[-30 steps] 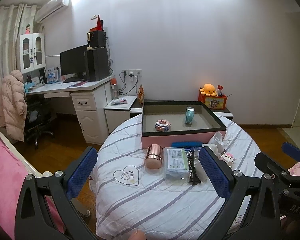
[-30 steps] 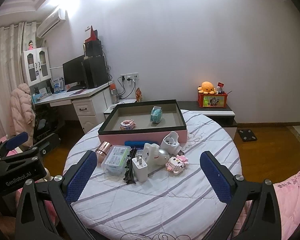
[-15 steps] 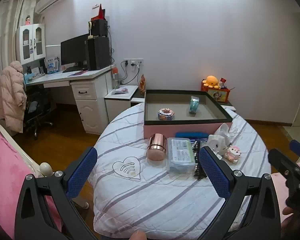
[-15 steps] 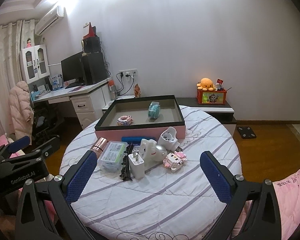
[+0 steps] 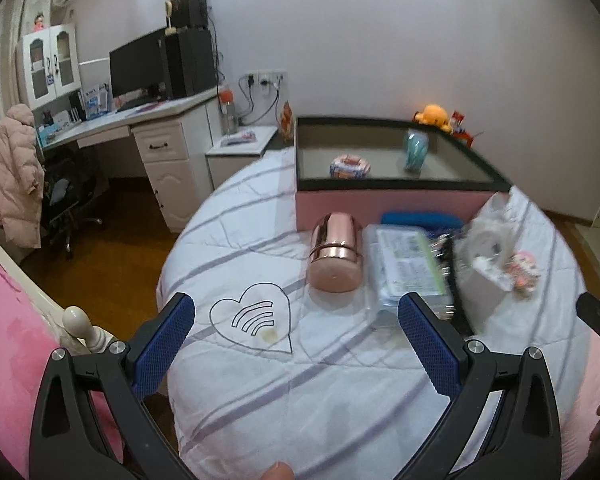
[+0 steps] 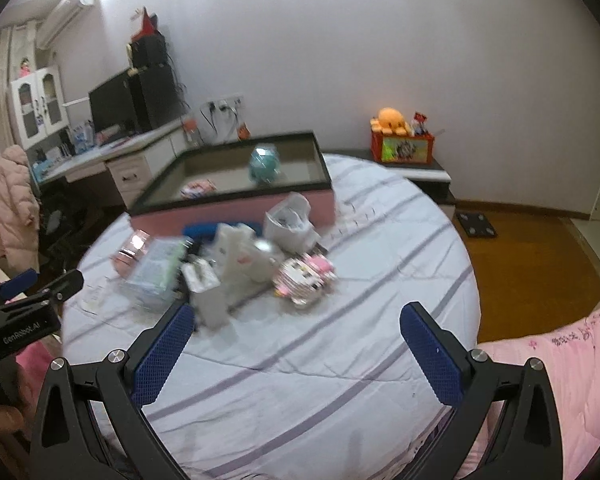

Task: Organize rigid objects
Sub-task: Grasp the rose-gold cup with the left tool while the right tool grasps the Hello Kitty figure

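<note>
A pink box with a dark rim point(image 5: 388, 204) point(image 6: 236, 212) stands at the far side of the round table and holds a teal object point(image 5: 415, 154) and a small round pink item point(image 5: 349, 167). In front of it lie a rose-gold cylinder point(image 5: 335, 253) point(image 6: 132, 250), a clear plastic case point(image 5: 406, 268) point(image 6: 156, 268), a white charger block point(image 6: 208, 294), a white figure point(image 6: 240, 260) and a pink block toy point(image 6: 304, 278). My left gripper point(image 5: 296, 332) is open and empty, just short of the cylinder. My right gripper point(image 6: 296, 340) is open and empty before the pile.
The table point(image 5: 300, 380) has a white striped cover with a heart print point(image 5: 256, 318). A pink bed point(image 5: 8, 340) is at the left, pink bedding point(image 6: 560, 360) at the right. A white desk point(image 5: 140, 128) and a low cabinet with an orange plush point(image 6: 396, 120) stand behind.
Both grippers have moved forward and down toward the objects on the table, which now look larger and closer. Both stay open and empty.
</note>
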`<state>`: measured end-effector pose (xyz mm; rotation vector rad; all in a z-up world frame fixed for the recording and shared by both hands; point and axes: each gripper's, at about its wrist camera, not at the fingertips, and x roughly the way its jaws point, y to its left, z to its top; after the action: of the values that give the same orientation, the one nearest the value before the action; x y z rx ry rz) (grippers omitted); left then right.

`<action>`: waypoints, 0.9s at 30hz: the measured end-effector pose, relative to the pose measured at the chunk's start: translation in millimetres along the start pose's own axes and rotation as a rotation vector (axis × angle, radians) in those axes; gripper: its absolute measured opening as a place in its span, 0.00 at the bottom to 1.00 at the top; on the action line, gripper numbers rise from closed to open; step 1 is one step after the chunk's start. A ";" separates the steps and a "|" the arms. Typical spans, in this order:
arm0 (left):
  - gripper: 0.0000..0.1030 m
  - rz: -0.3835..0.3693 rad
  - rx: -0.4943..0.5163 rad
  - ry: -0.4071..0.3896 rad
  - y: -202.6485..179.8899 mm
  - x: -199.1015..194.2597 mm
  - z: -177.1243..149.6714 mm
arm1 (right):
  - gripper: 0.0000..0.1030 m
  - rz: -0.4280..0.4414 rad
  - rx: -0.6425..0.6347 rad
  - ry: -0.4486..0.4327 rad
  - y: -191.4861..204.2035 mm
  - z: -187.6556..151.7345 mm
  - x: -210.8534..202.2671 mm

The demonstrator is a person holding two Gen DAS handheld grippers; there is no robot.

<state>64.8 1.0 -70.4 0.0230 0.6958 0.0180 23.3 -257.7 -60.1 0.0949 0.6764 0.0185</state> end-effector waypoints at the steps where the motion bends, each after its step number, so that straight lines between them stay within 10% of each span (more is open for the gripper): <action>1: 1.00 -0.002 -0.002 0.010 1.1 8.4 0.6 | 1.00 -0.009 -0.001 0.015 -2.3 -1.3 6.6; 27: 1.00 -0.081 -0.035 0.125 1.7 99.9 37.4 | 0.93 -0.038 -0.106 0.195 -13.1 20.4 108.3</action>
<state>165.4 4.5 -105.7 -0.0397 0.8208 -0.0463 120.4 -267.2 -113.0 -0.0226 0.8707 0.0272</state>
